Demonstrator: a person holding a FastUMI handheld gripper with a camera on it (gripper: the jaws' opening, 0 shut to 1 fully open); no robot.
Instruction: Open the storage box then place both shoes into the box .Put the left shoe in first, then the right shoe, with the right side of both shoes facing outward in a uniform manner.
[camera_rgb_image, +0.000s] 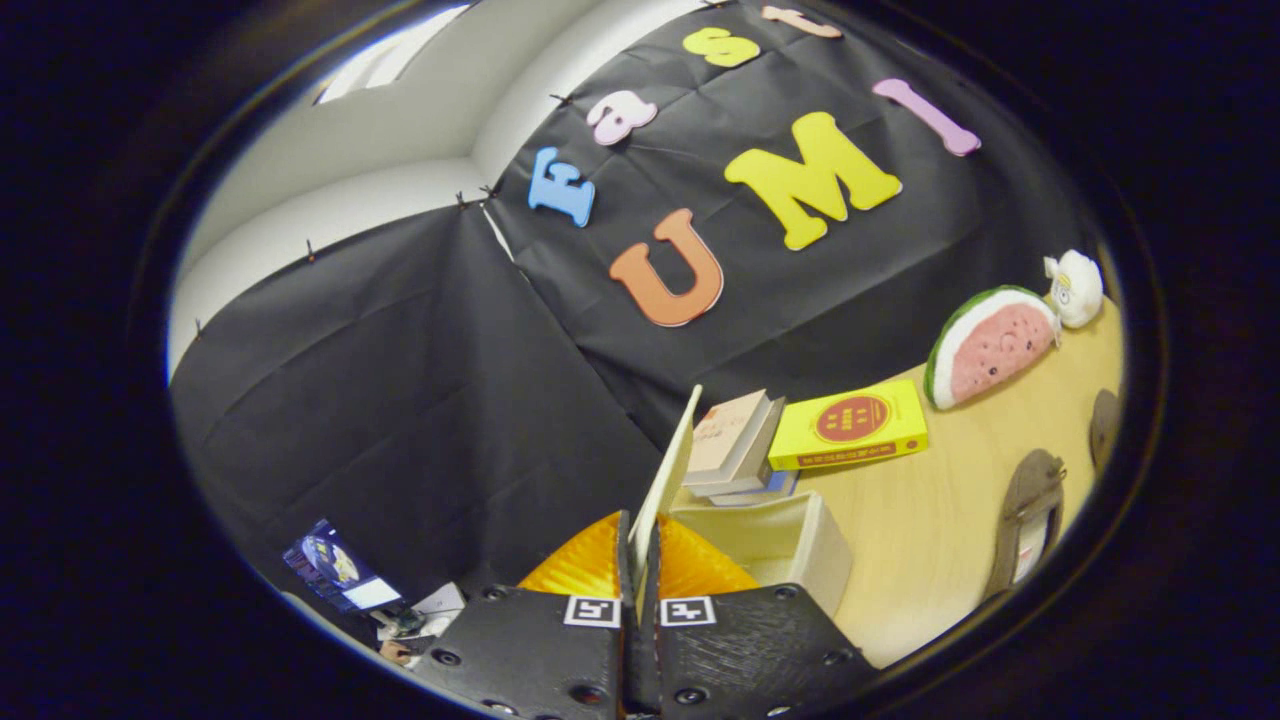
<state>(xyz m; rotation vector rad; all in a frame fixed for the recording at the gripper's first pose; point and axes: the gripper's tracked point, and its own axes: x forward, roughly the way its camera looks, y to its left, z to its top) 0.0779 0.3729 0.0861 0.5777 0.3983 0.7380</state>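
With the fingers clenched on the storage box lid, lid stood raised: opening step. Next, I'd judge: swing it fully back, release, fetch the shoe on the desk.

Colours on the pale wood table

Cream storage box, lid same cream. Yellow book with red round emblem. Watermelon plush: pink flesh, dark seed specks, green rind. White plush. Brown shoe, pale insole. Black wall cloth.
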